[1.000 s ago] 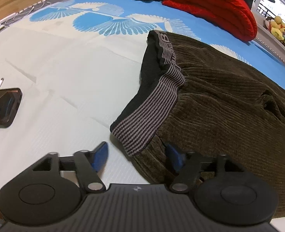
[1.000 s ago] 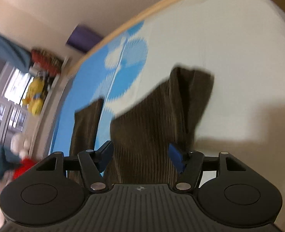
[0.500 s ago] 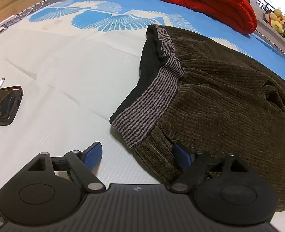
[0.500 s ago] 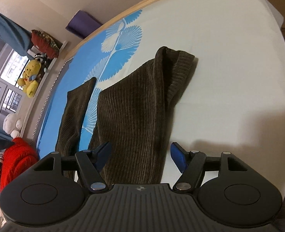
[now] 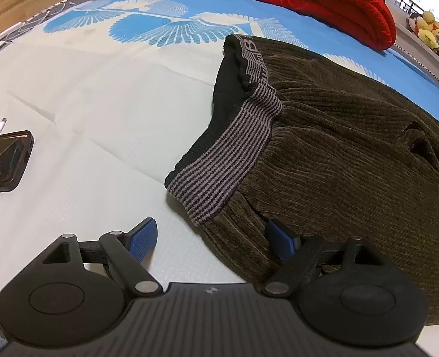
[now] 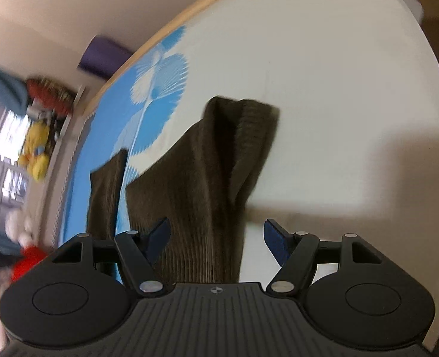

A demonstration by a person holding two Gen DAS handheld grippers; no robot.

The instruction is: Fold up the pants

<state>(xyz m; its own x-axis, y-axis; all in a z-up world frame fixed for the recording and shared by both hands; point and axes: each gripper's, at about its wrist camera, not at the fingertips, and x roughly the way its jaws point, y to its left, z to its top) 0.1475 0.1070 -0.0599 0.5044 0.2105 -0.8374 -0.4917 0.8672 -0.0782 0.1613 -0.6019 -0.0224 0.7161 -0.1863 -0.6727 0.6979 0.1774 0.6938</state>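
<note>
A: Left wrist view: the left gripper (image 5: 212, 238) is hanging at the waistband (image 5: 219, 163) corner of the one pair of pants (image 5: 338, 154) on the bed (image 5: 85, 113). Its jaws have just been opening and are standing apart, gripping nothing; one pad is lying against the cloth edge.

B: So it's a release or a re-grip. Counts?

A: One phone (image 5: 2, 160), one red quilt (image 5: 332, 0).

B: Right wrist view?

A: The right gripper (image 6: 216, 238) is dropping toward the two legs (image 6: 195, 178), jaws widening, cloth between them unpinched. No fold is started yet, I'd say.
</note>
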